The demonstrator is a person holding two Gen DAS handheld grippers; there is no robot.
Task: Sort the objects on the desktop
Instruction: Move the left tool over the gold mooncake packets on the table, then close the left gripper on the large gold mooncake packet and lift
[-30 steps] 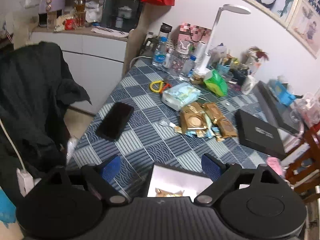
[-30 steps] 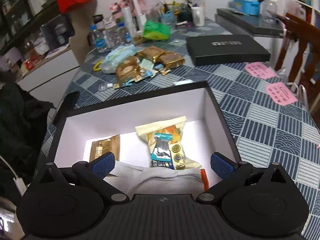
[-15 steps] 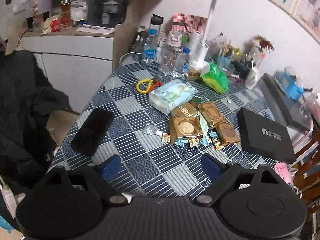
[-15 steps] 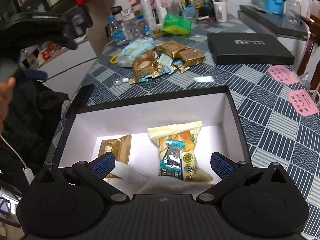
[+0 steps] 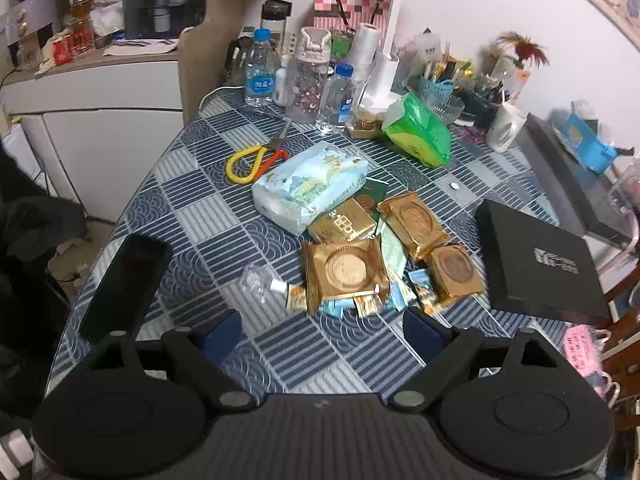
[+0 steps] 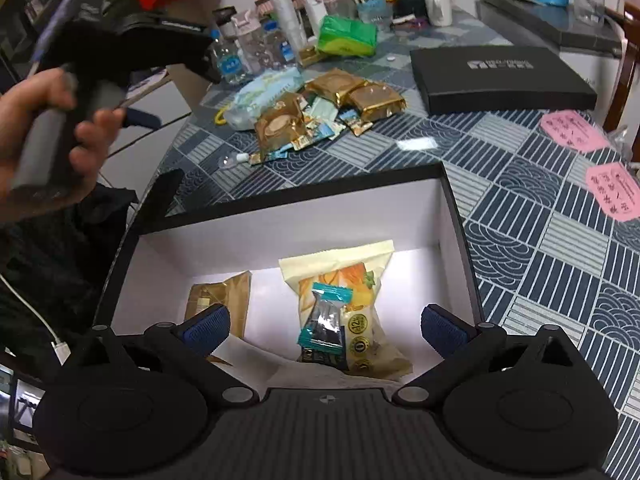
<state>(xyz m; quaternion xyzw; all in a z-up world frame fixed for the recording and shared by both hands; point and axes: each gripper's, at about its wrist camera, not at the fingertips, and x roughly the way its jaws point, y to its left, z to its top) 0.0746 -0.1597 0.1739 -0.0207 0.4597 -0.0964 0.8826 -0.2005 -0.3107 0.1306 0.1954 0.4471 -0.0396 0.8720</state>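
**Both grippers open; snack pile beyond the open box**

While the right gripper point(image 6: 324, 322) hangs over the open box point(image 6: 456, 216), its jaws stand wide apart and hold nothing. Inside the box lie a pale snack bag point(image 6: 352, 280) with round seals, one reading "12", a teal-edged sachet point(image 6: 324, 320) on top of it, and a gold packet point(image 6: 220, 300) to its left. Beyond the box's far wall lies the snack pile point(image 6: 320, 116): gold-wrapped cakes point(image 5: 346, 270), small sachets and a gold bar with unreadable characters. A tissue pack point(image 5: 310, 188) touches the pile's far side. A flat black lid point(image 6: 500, 76) with a white logo, too blurred to read, lies right of the pile. Two pink notes point(image 6: 572, 128) with unreadable writing lie right of the box. The left gripper point(image 5: 320, 332) hovers short of the pile, jaws wide, empty. A black phone point(image 5: 124, 284) lies left of the pile.
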